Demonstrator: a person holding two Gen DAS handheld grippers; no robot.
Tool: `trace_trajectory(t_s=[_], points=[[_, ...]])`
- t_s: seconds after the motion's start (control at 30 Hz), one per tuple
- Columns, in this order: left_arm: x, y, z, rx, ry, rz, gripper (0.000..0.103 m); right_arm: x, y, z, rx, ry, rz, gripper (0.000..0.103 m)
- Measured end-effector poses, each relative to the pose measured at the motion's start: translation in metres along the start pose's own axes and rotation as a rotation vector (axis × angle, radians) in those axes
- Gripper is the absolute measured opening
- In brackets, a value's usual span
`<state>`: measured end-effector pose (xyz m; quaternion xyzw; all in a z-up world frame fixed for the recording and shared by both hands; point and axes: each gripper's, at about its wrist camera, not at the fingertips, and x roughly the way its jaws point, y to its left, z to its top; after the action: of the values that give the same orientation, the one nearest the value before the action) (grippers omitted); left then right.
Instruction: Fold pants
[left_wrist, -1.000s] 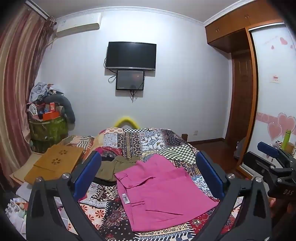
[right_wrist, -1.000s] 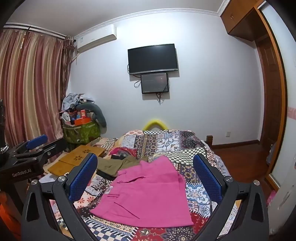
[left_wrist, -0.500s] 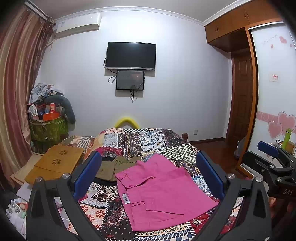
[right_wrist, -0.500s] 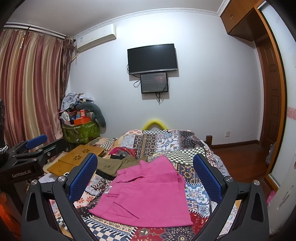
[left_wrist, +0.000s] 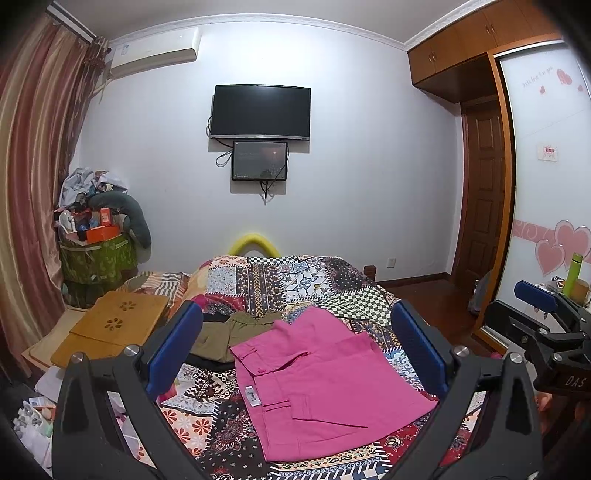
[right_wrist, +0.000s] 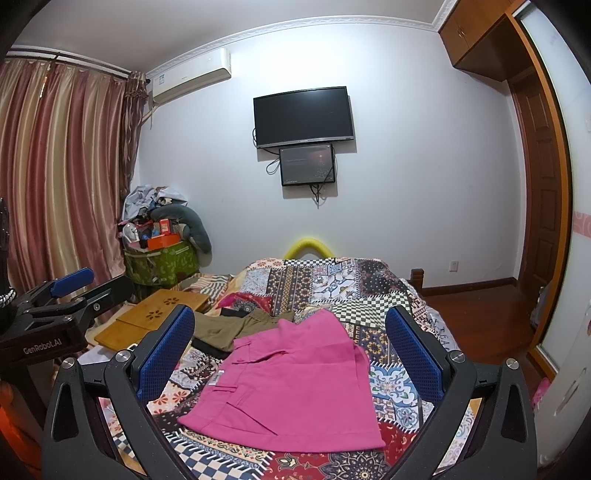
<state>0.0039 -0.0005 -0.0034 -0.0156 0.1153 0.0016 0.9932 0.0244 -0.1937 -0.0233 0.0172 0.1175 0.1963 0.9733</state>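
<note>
Currently both grippers are held above the near end of the bed, neither touching fabric. Left gripper (left_wrist: 295, 350): jaws spread wide, nothing between the blue pads (left_wrist: 173, 350). Right gripper (right_wrist: 290, 354): jaws likewise released, empty.

Pink pants (left_wrist: 325, 384) lie on the patchwork bedspread (left_wrist: 280, 280), already doubled over into a roughly rectangular block, waistband toward the left, a white label (left_wrist: 251, 397) showing at the near-left edge. In the right wrist view the same garment (right_wrist: 295, 384) sits centred between the fingers, its near edge close to the foot of the bed.

Olive-green garment (left_wrist: 229, 332) lies crumpled just beyond the pants on the far-left side, its edge touching or tucked under them; cannot tell which. A dark item (right_wrist: 210, 347) lies partly beneath it.

Wooden lap desk (left_wrist: 118, 325) rests left of the bed. Wall-mounted television (left_wrist: 260, 112) on the far wall, smaller screen (left_wrist: 259, 160) directly below it. Right gripper body is visible at the right edge of the left wrist view.
</note>
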Motion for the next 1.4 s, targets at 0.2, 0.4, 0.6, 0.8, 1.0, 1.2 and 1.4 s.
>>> trace_trajectory(t_s=[0.2, 0.4, 0.6, 0.8, 1.0, 1.2, 1.4], points=[[0.000, -0.002, 0.001, 0.004, -0.003, 0.004, 0.103, -0.001, -0.007, 0.001, 0.004, 0.002, -0.002, 0.103], [-0.001, -0.005, 0.001, 0.004, -0.002, 0.001, 0.103, -0.001, -0.008, 0.000, 0.003, 0.003, -0.002, 0.103], [-0.001, -0.006, 0.002, 0.009, -0.003, 0.003, 0.103, -0.001, -0.010, 0.001, 0.008, 0.006, -0.003, 0.103], [-0.002, -0.006, 0.003, 0.009, -0.001, -0.001, 0.103, -0.001, -0.011, 0.001, 0.010, 0.007, -0.003, 0.103], [-0.002, -0.006, 0.004, 0.018, -0.003, 0.001, 0.103, -0.003, -0.012, -0.001, 0.014, 0.008, -0.004, 0.103], [0.001, -0.007, 0.004, 0.016, 0.003, -0.001, 0.103, -0.001, -0.011, -0.002, 0.016, 0.013, -0.005, 0.103], [0.003, -0.006, 0.002, 0.015, 0.006, -0.001, 0.103, 0.002, -0.011, -0.002, 0.018, 0.018, -0.007, 0.103]])
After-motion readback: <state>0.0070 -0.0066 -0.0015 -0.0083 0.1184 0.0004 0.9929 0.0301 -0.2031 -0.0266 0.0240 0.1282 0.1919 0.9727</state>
